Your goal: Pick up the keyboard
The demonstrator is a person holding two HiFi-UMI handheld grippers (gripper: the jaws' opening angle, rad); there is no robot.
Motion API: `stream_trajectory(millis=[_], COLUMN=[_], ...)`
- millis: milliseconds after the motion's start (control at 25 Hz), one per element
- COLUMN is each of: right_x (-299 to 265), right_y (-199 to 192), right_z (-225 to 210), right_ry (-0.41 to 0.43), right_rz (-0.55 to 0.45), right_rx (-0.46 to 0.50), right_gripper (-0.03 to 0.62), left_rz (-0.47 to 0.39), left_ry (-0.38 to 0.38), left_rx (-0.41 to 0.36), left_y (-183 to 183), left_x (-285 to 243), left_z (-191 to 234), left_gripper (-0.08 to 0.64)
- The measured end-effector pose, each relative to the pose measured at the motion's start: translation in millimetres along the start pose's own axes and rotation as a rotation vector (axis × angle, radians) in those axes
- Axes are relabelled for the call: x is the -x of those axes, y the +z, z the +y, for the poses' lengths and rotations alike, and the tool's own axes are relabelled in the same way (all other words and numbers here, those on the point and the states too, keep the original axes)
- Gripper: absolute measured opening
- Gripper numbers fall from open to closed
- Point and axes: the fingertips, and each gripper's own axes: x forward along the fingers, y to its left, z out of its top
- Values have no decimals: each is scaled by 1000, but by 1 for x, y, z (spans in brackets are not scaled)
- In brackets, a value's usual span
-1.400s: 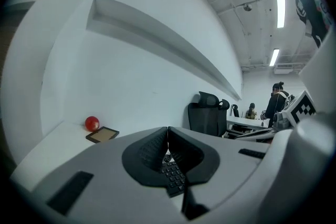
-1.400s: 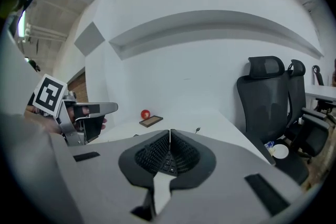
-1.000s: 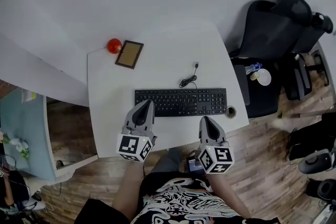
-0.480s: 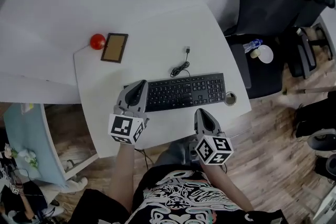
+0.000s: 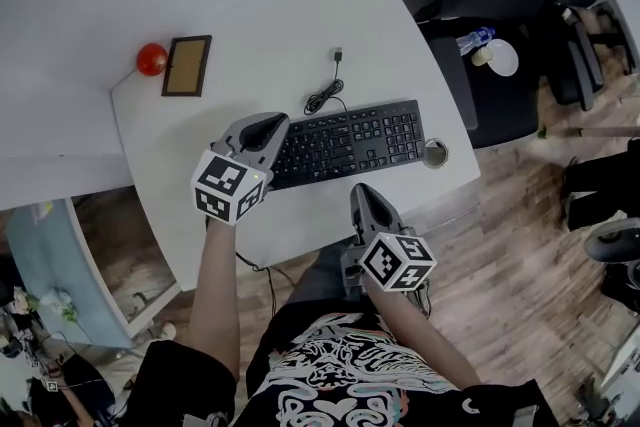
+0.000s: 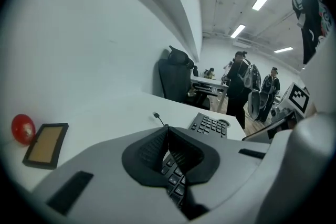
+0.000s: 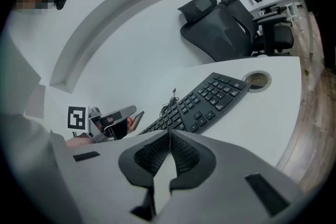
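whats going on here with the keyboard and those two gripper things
A person holds a hand-held gripper in each hand over a white desk. The left hand-held gripper is above the left end of the black keyboard. The right hand-held gripper is near the desk's front edge, short of the keyboard. Both have their jaws shut on nothing. The keyboard lies flat, not yet picked up.

Left claw [image 5: 268, 125] jaws together, right claw [image 5: 363, 192] jaws together, both angled forward and down
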Motion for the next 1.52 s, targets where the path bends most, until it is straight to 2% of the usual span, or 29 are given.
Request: stream_trajectory(millis=[120,240,320,560,720,760,800,840,920,1200,1400,1520], right_x=[-9,-16,-18,-23,-25,-26,-27,-27,-28,-35,-39,-43], right_y=[-11,-19,-24,-36,-33,-32,-32,-31,-32,-39,-40,-40], right_z=[1,-1,-3,-6,-6,-6,-5,-4,-5,-9,-11,-11], right_ry=[4,-3,-9,-10,-5,1,9,16,22,3,-9,-6], right_rz=[21,35,33,38,9,5,0,-6,-11,23,36,49], right_rx=[-26,-89,-128,-166,-203,-217,-237,-261,-308,-374,-385,-414], right_gripper=[29,29,30,31,32,34,51,101,131,152,152,152], left_rz=[61,134,172,245,292,303,318,337,385,525,563,613], left_ry=[-65,-190,-241,-295,-360,-382,-407,-431,-468,-568,-593,-623], left_rx=[-31,-34,-55,-155,-178,-176,-172,-171,-176,-177,-191,-196], left_y=[-9,-21,-27,-36,-41,-42,-43,-46,-51,-65,-69,-75], left_x=[-12,-22,-26,-37,-42,-43,-44,-44,-46,-54,-59,-58], left_z=[-2,-11,-15,-16,-19,-21,-23,-25,-26,-31,-33,-34], left_gripper=[17,17,17,17,23,56,146,209,232,239,238,239])
